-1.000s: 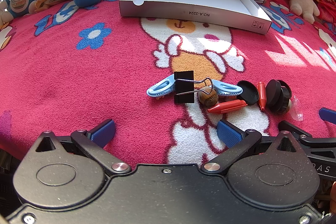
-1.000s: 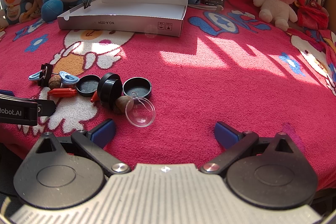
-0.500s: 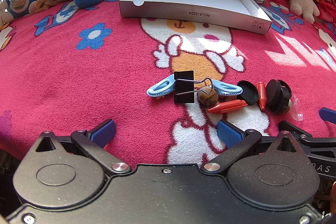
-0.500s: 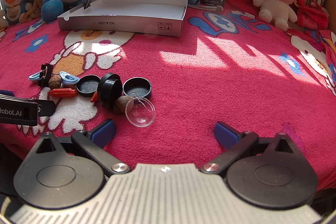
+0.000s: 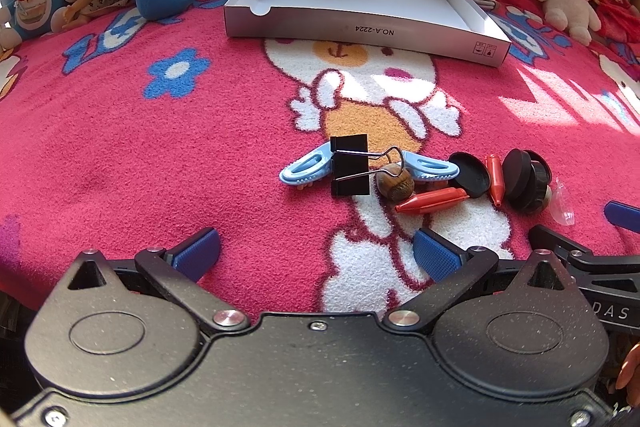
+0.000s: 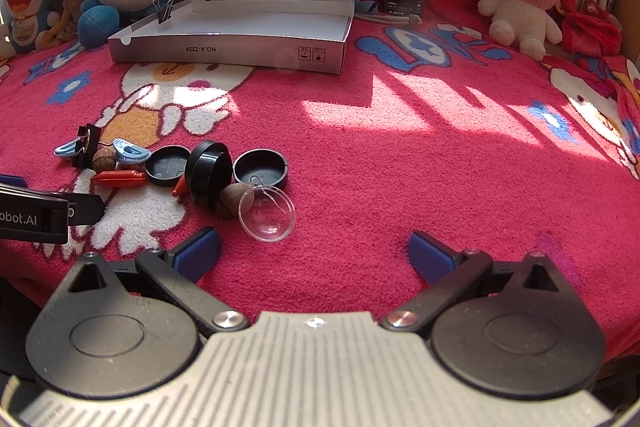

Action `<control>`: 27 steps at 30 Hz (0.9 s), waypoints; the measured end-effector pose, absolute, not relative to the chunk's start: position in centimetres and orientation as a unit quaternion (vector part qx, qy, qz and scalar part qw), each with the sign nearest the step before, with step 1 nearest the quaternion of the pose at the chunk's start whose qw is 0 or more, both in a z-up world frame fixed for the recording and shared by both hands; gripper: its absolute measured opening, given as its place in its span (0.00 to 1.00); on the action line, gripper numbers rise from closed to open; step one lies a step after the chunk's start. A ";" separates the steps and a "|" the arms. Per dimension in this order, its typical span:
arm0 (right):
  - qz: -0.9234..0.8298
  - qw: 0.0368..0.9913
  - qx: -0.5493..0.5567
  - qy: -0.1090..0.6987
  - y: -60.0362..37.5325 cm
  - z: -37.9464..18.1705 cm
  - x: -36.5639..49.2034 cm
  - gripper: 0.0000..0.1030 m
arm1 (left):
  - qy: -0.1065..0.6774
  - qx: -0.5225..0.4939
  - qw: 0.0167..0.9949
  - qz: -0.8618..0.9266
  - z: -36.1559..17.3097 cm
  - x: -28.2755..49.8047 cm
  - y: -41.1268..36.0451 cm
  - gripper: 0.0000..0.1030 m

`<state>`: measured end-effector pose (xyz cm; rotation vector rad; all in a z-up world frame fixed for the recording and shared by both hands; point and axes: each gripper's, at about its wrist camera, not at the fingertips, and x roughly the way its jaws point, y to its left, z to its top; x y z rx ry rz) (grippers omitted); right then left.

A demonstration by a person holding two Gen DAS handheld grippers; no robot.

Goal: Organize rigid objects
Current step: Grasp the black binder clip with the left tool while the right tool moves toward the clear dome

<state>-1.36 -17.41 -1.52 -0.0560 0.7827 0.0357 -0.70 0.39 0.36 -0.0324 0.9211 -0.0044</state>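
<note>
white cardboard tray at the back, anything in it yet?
Seemingly empty. The white cardboard tray shows bare white floor in both views; only a small black binder clip grips its left rim. Near wall hides the front strip.

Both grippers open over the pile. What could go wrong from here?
1. The binder clip lies across a blue clip and touches a nut; a grab may drag neighbours along.
2. The clear dome is thin and leans on another nut; it may slip or roll.
</note>
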 end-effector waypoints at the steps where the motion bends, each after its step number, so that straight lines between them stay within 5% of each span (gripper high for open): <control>1: 0.016 0.924 -0.025 0.381 -17.4 -1.7 -1.4 1.00 | 0.444 -0.014 0.896 -0.006 0.3 -0.7 0.5 1.00; 10: 0.009 0.932 -0.025 0.361 -17.2 -2.0 -1.9 1.00 | 0.417 -0.013 0.909 -0.010 0.0 -1.2 1.0 1.00; 12: 0.012 0.934 -0.024 0.356 -17.3 -1.9 -2.1 1.00 | 0.410 -0.017 0.912 -0.008 0.3 -1.5 1.1 0.91; 17: 0.027 0.948 -0.006 0.318 -18.0 -1.3 -3.1 0.96 | 0.389 -0.047 0.919 -0.036 1.6 -2.0 1.7 0.42; 22: 0.044 0.957 -0.003 0.288 -18.2 -0.2 -3.8 0.81 | 0.377 -0.079 0.918 -0.089 2.6 -2.2 1.3 0.23; 27: 0.049 0.955 -0.003 0.294 -18.2 -0.3 -3.7 0.64 | 0.376 -0.083 0.920 -0.078 2.5 -1.7 1.2 0.18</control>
